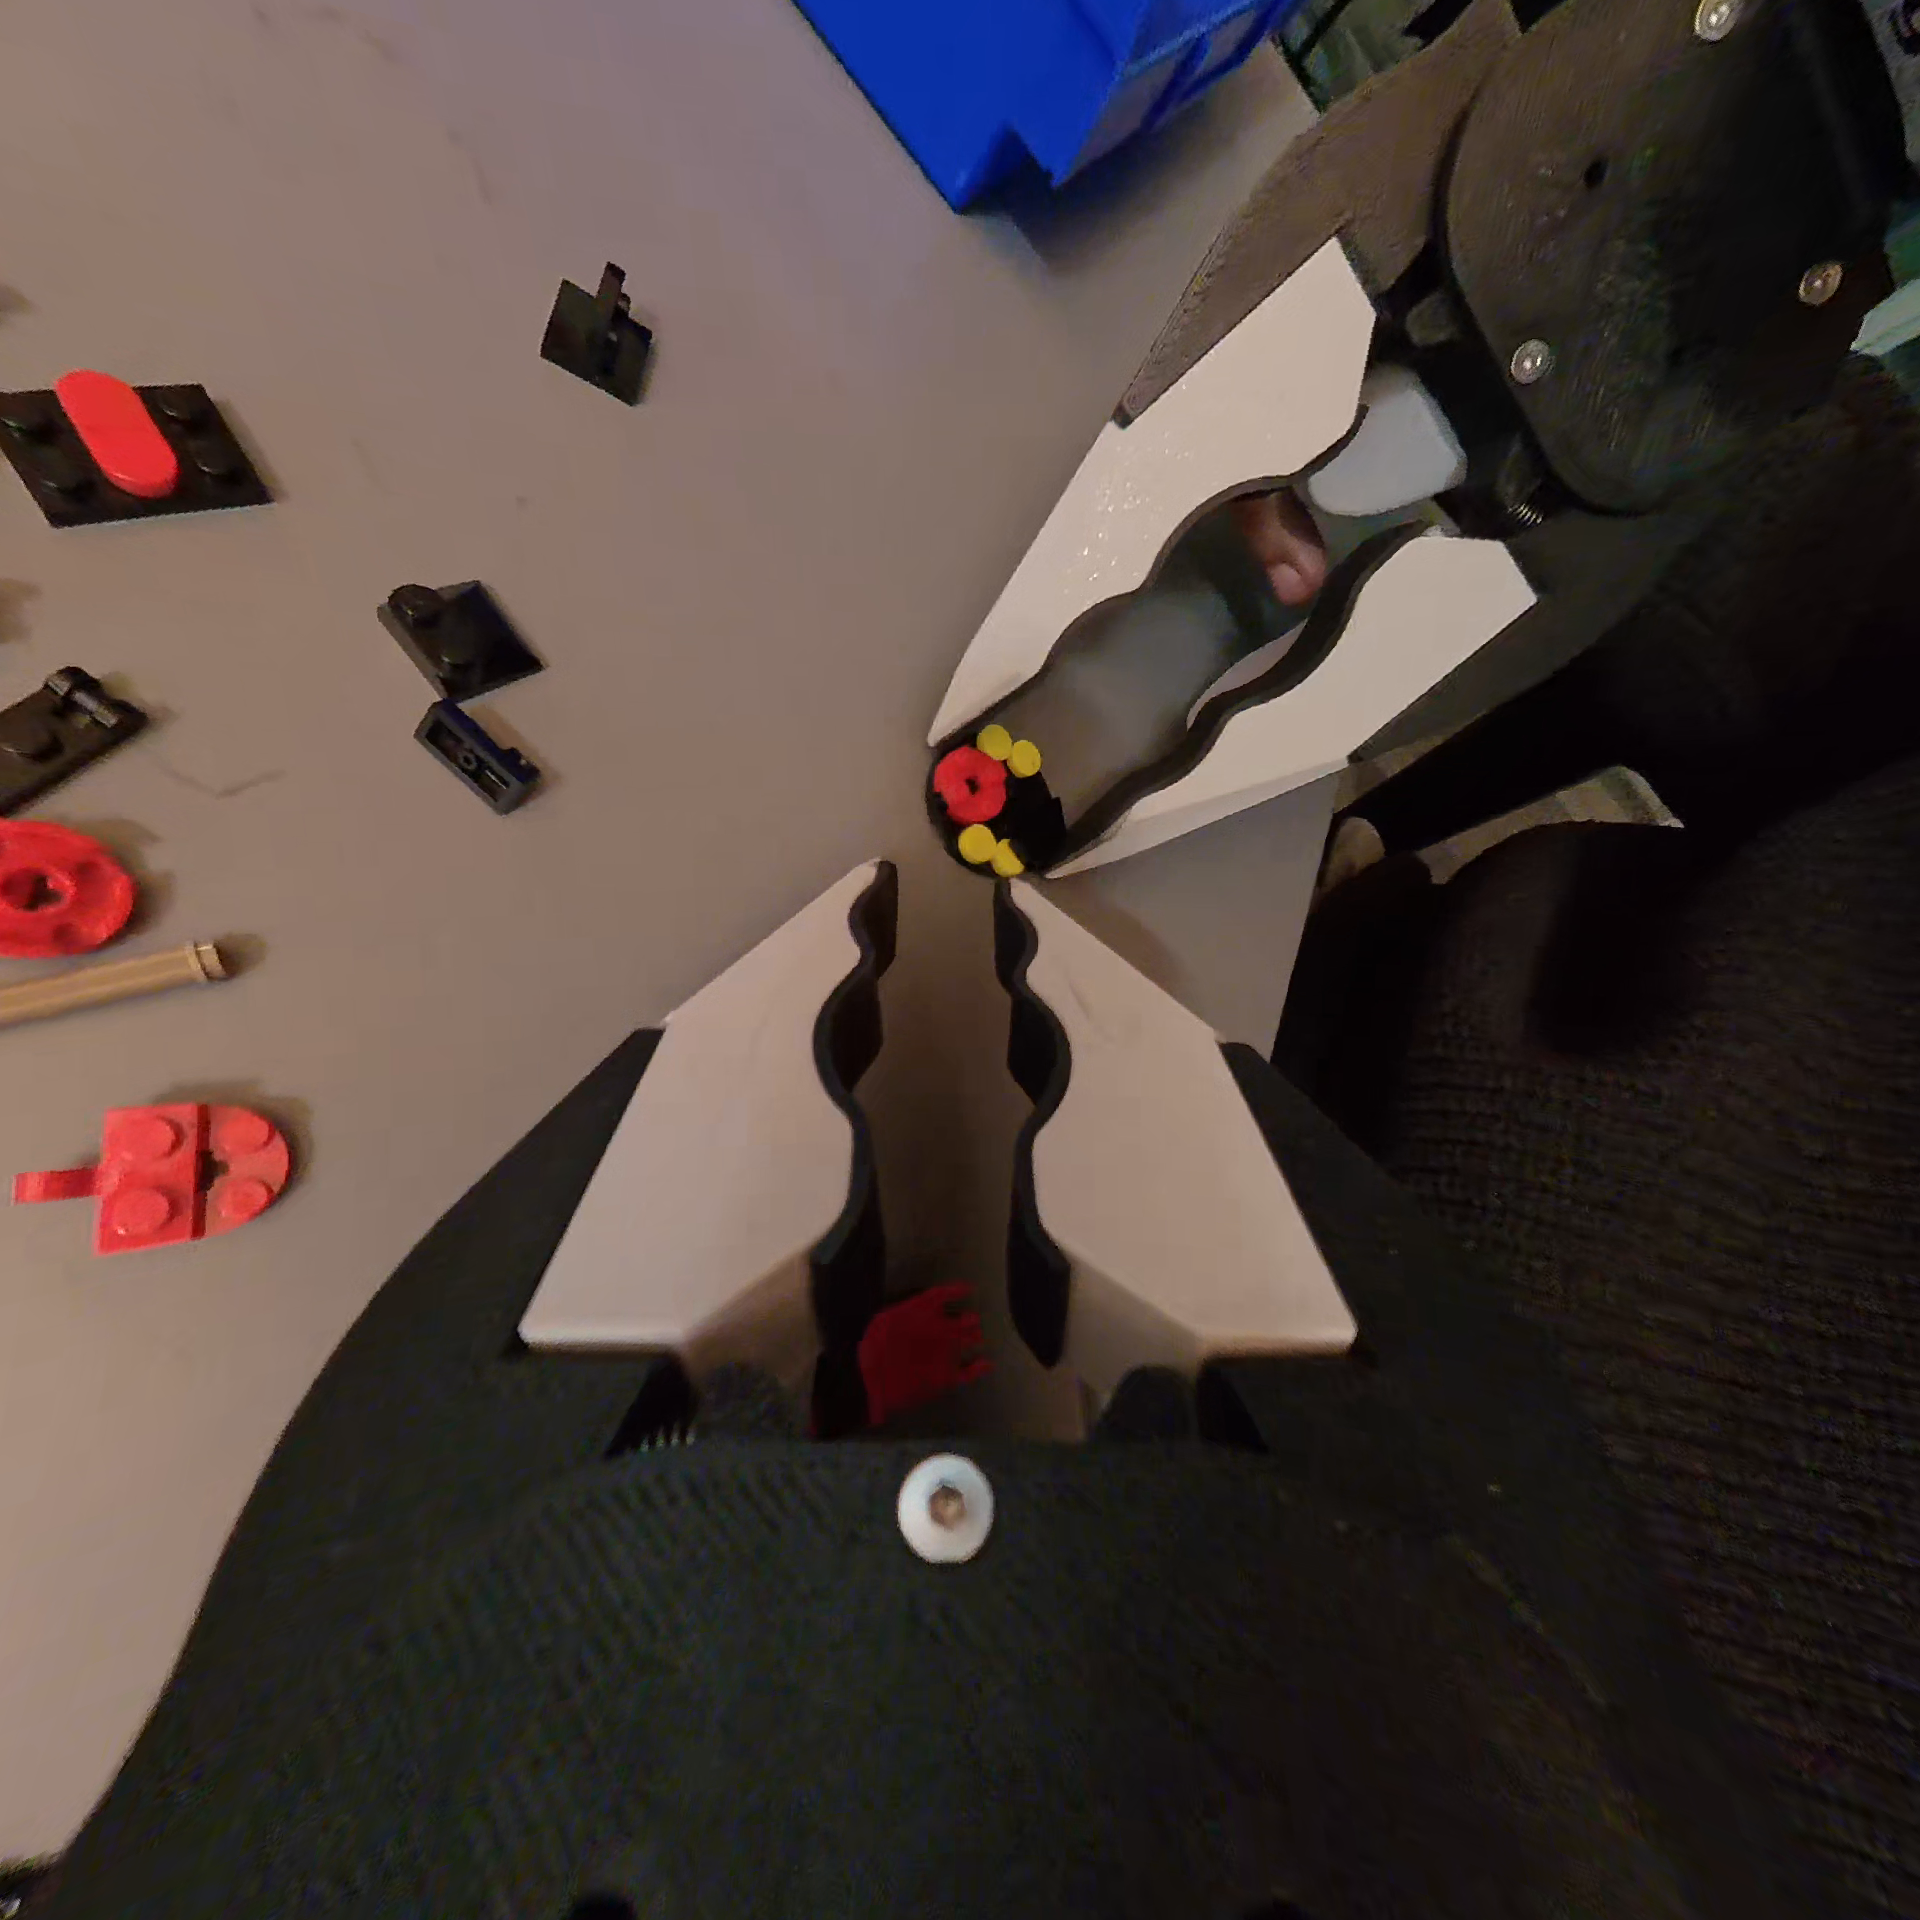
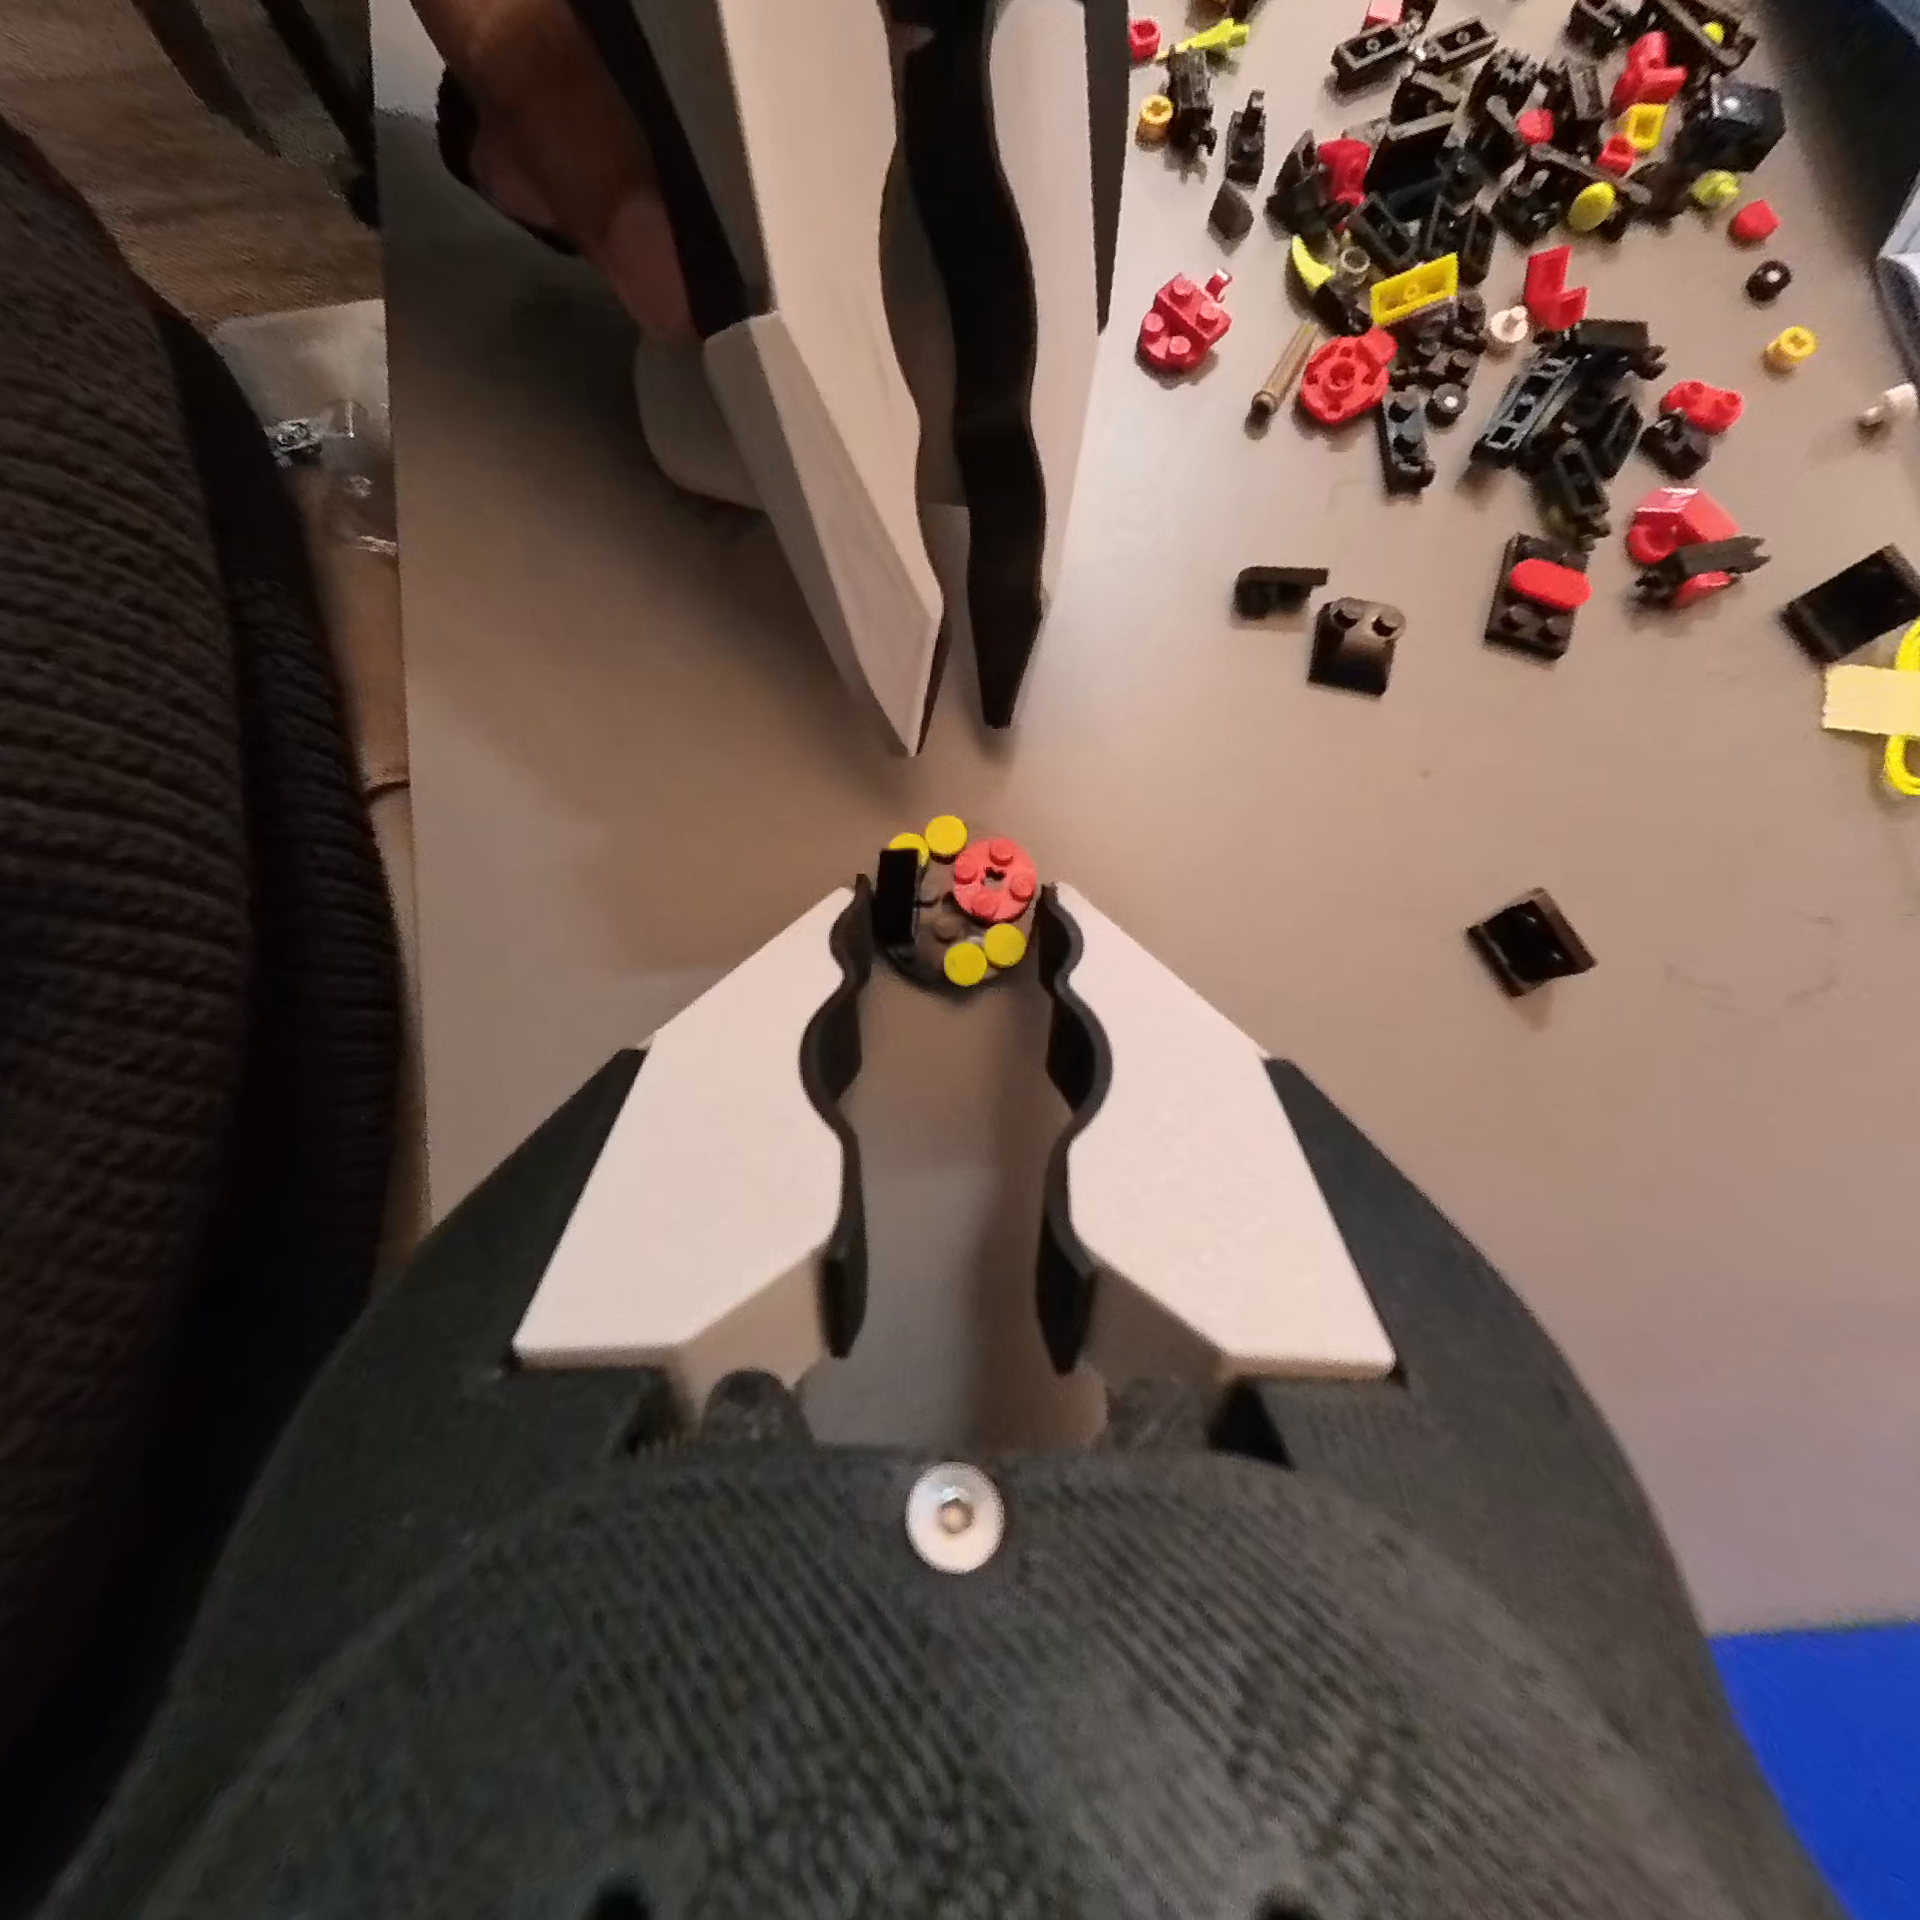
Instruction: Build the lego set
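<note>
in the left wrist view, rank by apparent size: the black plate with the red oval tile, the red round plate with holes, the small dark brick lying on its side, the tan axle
1. Black plate with red oval tile
2. Red round plate and tan axle: both cut off by the left edge, so unsure between them.
3. Small dark brick, clearly smallest.

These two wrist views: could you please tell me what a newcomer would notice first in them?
First, the small black assembly with a red round plate and yellow studs, held between the tips of the right gripper near the table's edge. The left gripper points at it from close by, open, with nothing between its tips. Beyond lies a dense pile of black, red and yellow pieces on the grey table.
</note>
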{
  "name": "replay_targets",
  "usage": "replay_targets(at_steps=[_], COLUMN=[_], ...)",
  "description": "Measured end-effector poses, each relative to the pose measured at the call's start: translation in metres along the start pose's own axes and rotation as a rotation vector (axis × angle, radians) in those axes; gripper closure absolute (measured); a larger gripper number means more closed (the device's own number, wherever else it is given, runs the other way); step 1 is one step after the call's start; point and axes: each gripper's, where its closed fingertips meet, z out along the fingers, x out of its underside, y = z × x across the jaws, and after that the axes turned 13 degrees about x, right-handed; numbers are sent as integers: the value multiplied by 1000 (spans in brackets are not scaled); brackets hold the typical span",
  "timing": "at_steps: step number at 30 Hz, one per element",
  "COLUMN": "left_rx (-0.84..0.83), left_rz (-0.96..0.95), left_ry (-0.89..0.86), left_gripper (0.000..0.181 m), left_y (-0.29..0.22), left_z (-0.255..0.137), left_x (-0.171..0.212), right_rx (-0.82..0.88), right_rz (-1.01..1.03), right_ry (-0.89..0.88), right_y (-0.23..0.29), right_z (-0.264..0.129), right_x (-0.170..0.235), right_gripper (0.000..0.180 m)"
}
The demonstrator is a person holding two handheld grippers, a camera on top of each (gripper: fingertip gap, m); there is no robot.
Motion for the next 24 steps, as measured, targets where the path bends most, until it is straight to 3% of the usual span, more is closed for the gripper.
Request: replay_targets(at_steps=[8, 14, 24], left_rx=[0, 1, 9], left_rz=[2, 4, 2], left_ry=[2, 5, 10], left_gripper=[165, 165, 165], left_y=[0, -1, -2], left_z=[0, 1, 2], left_x=[1, 1, 2], right_rx=[17, -9, -62], right_rz=[9, -29, -25], right_ry=[-33, -11, -17], right_y=[-4, 4, 14], right_z=[-6, -10, -10], right_x=[-6, -5, -7], right_gripper=[141, 164, 176])
